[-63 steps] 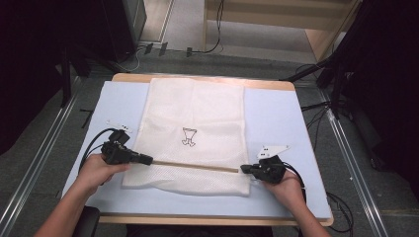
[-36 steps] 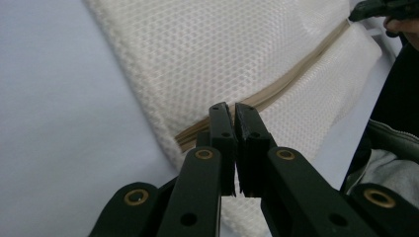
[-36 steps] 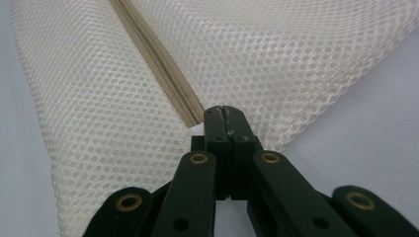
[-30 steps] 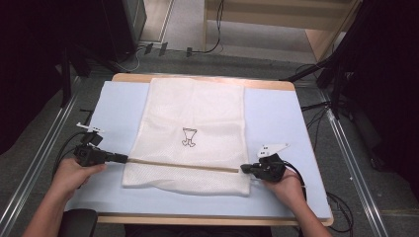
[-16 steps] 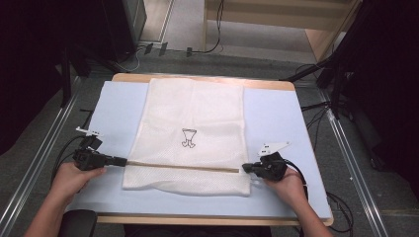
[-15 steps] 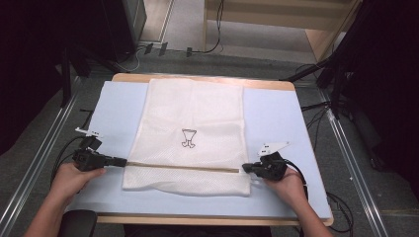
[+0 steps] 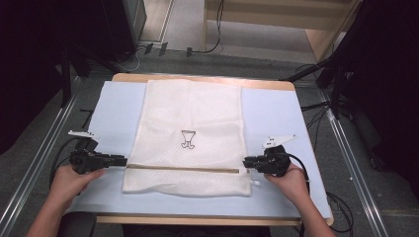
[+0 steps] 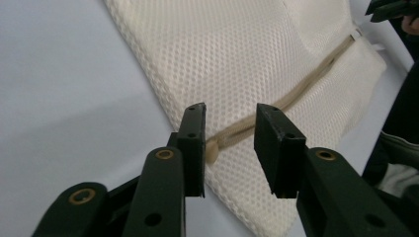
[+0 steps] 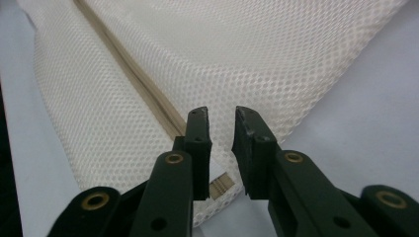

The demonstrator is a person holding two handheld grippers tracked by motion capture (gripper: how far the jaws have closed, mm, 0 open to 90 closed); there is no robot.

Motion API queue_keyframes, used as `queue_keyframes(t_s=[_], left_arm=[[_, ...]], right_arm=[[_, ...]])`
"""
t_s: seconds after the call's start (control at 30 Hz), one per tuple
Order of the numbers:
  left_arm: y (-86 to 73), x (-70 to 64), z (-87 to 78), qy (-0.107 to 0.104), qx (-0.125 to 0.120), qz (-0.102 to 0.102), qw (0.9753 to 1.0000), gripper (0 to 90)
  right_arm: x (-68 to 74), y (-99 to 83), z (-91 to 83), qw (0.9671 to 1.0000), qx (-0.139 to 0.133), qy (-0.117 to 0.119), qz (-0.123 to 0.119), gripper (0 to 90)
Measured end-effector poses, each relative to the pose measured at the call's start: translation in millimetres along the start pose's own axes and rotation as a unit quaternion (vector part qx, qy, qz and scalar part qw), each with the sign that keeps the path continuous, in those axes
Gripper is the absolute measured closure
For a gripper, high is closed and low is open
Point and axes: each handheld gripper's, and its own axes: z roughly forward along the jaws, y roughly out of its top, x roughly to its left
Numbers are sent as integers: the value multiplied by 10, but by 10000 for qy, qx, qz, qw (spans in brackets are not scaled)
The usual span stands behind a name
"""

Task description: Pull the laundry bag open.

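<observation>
With the mesh bag (image 7: 190, 136) flat mid-bench, slide the released left claw (image 8: 228, 133) toward 3 o'clock onto the zipper (image 7: 183, 169) end while the released right claw (image 9: 221, 123) pinches the opposite end.

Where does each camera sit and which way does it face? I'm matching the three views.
High view: above the person's side, looking down on the mesh bag; hands and forearms show.
Left gripper view: on the left gripper, facing the zipper.
Right gripper view: on the right gripper, facing the bag's other end.
All share bag and zipper.
</observation>
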Motion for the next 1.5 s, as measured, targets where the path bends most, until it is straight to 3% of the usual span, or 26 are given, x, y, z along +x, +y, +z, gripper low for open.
queue_keyframes(t_s=[0.13, 0.27, 0.43, 0.6, 0.83, 1.03, 1.5], left_arm=[[67, -65, -7, 267, -225, 200, 9992, 559], [133, -96, -5, 559, -475, 412, 9965, 480], [222, -74, 18, 896, -687, 429, 9927, 390], [290, -35, 86, 1002, -784, 483, 9907, 367], [339, 36, 138, 1252, -990, 386, 9864, 363], [282, 94, 119, 1295, -1015, 382, 9856, 339], [216, 156, 142, 1373, -762, 406, 9868, 339]], right_arm=[[-31, 27, -49, 9999, -104, -117, 63, 697], [-92, 25, -112, 9991, -223, -341, 148, 575], [-179, 3, -176, 9976, -347, -542, 257, 458], [-240, -23, -189, 9951, -413, -807, 387, 371], [-347, -77, -211, 9913, -514, -1081, 539, 332], [-427, -109, -212, 9890, -593, -1142, 723, 320], [-462, -132, -166, 9884, -507, -1227, 745, 313]])
